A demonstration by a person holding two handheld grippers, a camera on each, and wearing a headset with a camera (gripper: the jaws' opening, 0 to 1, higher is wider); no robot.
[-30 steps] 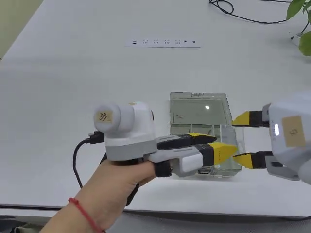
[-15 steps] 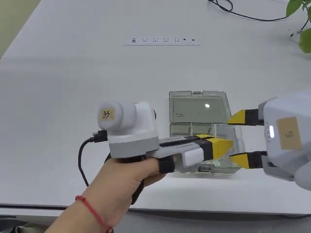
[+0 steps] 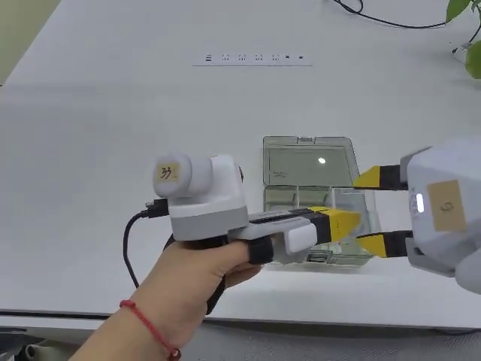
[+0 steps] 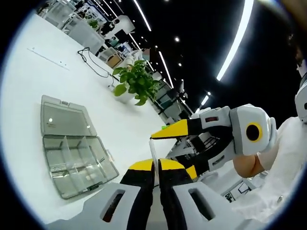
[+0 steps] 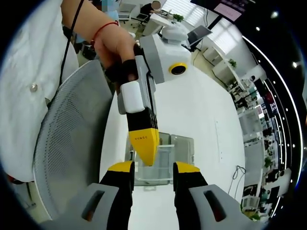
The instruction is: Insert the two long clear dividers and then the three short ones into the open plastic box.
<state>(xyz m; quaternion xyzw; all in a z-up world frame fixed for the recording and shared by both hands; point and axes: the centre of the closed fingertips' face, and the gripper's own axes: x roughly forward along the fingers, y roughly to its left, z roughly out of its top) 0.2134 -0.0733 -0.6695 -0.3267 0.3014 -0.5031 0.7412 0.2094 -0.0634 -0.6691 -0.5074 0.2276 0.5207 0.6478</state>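
Note:
The open clear plastic box point(image 3: 269, 197) lies near the table's front edge with its lid point(image 3: 308, 159) flat behind it; clear dividers stand inside. A hand holds my left gripper point(image 3: 342, 222) over the box's front half, jaws pointing right. In the left gripper view the left gripper point(image 4: 156, 165) is shut on a thin clear divider point(image 4: 153, 151) that rises between its jaws, with the box point(image 4: 111, 167) lower left. My right gripper point(image 3: 370, 210) is open at the box's right end, one jaw to each side. In the right gripper view the right gripper point(image 5: 153, 166) frames the box point(image 5: 165, 175) and the left gripper's yellow tip point(image 5: 144, 143).
A white power strip point(image 3: 252, 59) lies far back on the table. A black cable point(image 3: 376, 19) and plant leaves point(image 3: 470, 37) are at the back right. The table's front edge point(image 3: 240, 314) runs just below the box. A mesh chair point(image 5: 67, 134) stands by the person.
The head camera has drifted a little. The left gripper's tip has drawn slightly left over the box. The right gripper stays open at the box's right end.

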